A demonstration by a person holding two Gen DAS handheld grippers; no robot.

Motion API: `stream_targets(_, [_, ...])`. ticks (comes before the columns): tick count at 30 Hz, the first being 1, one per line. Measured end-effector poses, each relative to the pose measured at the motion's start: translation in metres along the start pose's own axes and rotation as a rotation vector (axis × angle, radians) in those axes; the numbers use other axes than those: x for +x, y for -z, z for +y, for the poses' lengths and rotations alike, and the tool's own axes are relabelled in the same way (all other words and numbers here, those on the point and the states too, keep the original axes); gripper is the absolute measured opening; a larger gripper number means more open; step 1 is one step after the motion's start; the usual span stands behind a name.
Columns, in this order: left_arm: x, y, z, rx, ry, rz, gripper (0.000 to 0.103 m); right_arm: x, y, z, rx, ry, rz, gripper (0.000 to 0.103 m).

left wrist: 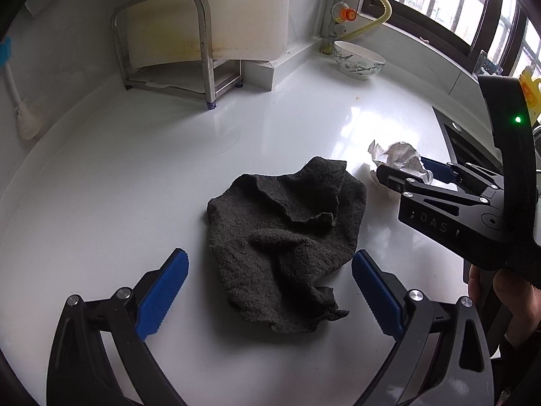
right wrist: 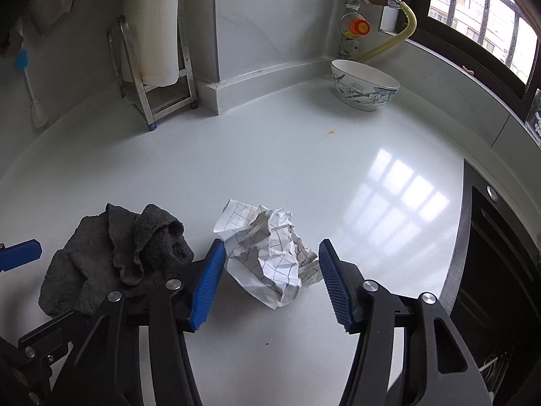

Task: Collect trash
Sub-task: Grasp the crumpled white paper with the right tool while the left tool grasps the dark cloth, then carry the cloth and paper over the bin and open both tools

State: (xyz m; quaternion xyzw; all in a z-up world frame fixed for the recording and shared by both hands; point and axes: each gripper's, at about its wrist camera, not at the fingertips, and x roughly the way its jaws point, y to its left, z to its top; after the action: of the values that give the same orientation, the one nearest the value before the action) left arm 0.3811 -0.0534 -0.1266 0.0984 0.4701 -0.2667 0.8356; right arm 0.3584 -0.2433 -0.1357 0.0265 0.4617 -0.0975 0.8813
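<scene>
Right wrist view: right gripper [right wrist: 270, 280] jaws straddle the crumpled paper [right wrist: 270, 253], not yet pinching; bare counter [right wrist: 304, 155] beyond. Left gripper [left wrist: 270, 291] gapes wide over the cloth [left wrist: 284, 237].

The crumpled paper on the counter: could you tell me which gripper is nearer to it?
Right. The right gripper straddles the crumpled paper, its jaws on either side of it. The left gripper hovers open over the dark cloth, off to the paper's left.

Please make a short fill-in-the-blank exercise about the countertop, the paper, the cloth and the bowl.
1. The crumpled paper lies between the pads of the ____ gripper.
2. The dark cloth is ____ in colour.
3. The bowl stands below the ____ hose.

Missing words: right; grey; yellow
</scene>
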Motion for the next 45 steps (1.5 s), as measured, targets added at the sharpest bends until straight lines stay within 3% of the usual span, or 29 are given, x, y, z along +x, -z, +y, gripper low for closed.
stream_targets(2, [0.002,-0.001,-0.001,-0.003,-0.002,0.001,0.095,-0.002,0.0,0.002,-0.004,-0.006,-0.011,0.041])
stream_targets(3, [0.003,-0.001,-0.001,-0.008,-0.001,0.002,0.095,-0.002,0.0,0.003,-0.004,-0.01,-0.011,0.03])
stream_targets(12, [0.019,-0.006,-0.008,-0.02,0.019,0.03,0.095,-0.014,0.005,-0.018,0.146,-0.078,-0.002,0.028])
stream_targets(24, [0.037,-0.008,-0.016,-0.031,-0.076,0.03,0.096,-0.048,0.025,-0.021,0.198,-0.075,-0.024,0.028])
stream_targets(28, [0.039,-0.005,-0.018,-0.021,-0.077,0.021,0.095,-0.057,0.031,-0.021,0.222,-0.08,-0.025,0.028])
stream_targets(33, [0.036,-0.001,-0.021,-0.014,-0.051,-0.001,0.078,-0.074,0.04,-0.023,0.25,-0.076,-0.034,0.028])
stream_targets(35, [0.033,-0.002,-0.026,0.003,-0.045,-0.002,0.051,-0.079,0.044,-0.024,0.263,-0.074,-0.033,0.028])
stream_targets(38, [0.03,-0.001,-0.032,0.016,-0.025,0.005,0.031,-0.087,0.05,-0.028,0.279,-0.073,-0.032,0.028])
stream_targets(41, [0.026,0.002,-0.034,0.011,-0.008,0.014,0.024,-0.096,0.056,-0.031,0.29,-0.071,-0.036,0.028])
stream_targets(45, [0.01,0.009,-0.037,0.024,0.004,0.006,0.022,-0.111,0.066,-0.032,0.304,-0.069,-0.039,0.028])
